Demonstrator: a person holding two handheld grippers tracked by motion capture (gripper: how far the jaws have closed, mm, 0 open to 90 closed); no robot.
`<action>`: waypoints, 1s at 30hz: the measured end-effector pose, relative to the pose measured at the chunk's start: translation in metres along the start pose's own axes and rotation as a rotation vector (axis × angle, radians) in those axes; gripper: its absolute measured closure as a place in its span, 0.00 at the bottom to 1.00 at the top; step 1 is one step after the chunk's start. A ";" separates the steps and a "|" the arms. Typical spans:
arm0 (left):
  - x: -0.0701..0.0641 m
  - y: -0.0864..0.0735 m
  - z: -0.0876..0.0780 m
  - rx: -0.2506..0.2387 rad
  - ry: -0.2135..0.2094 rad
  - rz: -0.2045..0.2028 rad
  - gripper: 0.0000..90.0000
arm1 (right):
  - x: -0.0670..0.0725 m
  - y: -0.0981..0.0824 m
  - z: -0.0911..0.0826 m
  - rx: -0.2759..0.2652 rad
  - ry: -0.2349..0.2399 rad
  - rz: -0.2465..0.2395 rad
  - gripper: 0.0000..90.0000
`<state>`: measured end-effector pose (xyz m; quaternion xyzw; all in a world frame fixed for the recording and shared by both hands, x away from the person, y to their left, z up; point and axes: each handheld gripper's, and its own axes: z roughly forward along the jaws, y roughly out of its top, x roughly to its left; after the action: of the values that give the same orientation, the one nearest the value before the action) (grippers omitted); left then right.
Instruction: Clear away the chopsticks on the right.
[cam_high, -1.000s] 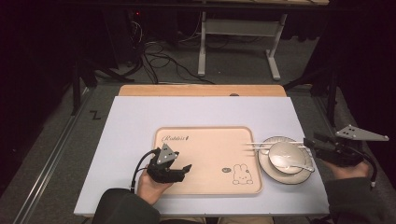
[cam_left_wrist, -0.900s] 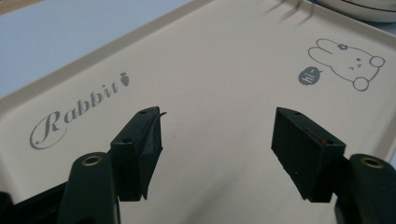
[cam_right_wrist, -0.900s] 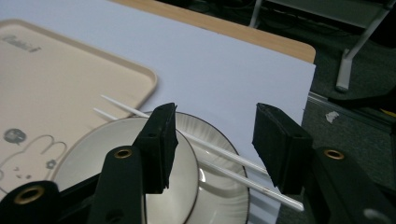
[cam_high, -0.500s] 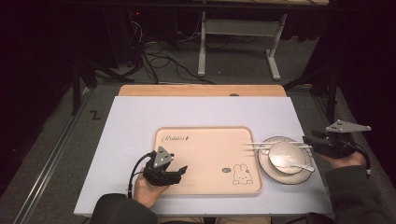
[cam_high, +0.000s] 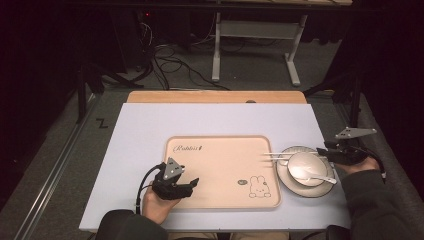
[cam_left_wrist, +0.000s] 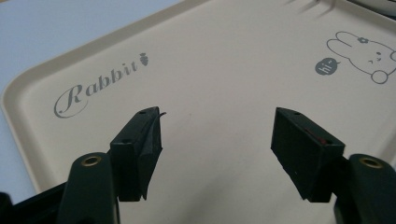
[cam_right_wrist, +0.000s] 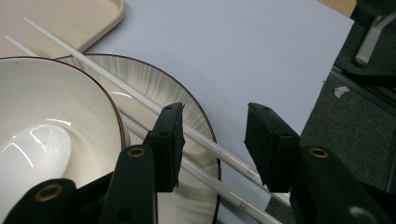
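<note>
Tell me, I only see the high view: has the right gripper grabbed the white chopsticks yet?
Observer: Not yet. In the right gripper view, the right gripper has just been closing its jaws, and the chopsticks cross the gap between them, unpinched.
Operator: What is the left gripper doing?
Observer: The left gripper holds its jaws wide open over the tray, with nothing between them.

Two white chopsticks (cam_high: 280, 156) lie side by side across plate (cam_high: 306, 173) rim near table's right edge, tips over tray (cam_high: 220, 170).
</note>
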<state>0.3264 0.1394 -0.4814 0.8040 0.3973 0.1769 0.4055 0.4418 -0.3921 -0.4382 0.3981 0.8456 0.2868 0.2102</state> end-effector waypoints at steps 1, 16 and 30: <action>0.000 0.000 0.000 0.000 -0.001 0.000 0.38 | 0.000 0.001 0.002 0.001 0.002 0.001 0.65; -0.001 0.000 0.001 0.003 0.007 0.008 0.39 | 0.002 0.006 0.022 0.057 0.047 -0.042 0.68; -0.002 -0.001 0.002 0.005 0.007 0.011 0.39 | -0.001 0.004 0.027 0.094 0.057 -0.054 0.68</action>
<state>0.3262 0.1375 -0.4831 0.8066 0.3948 0.1808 0.4010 0.4604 -0.3823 -0.4558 0.3760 0.8743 0.2523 0.1748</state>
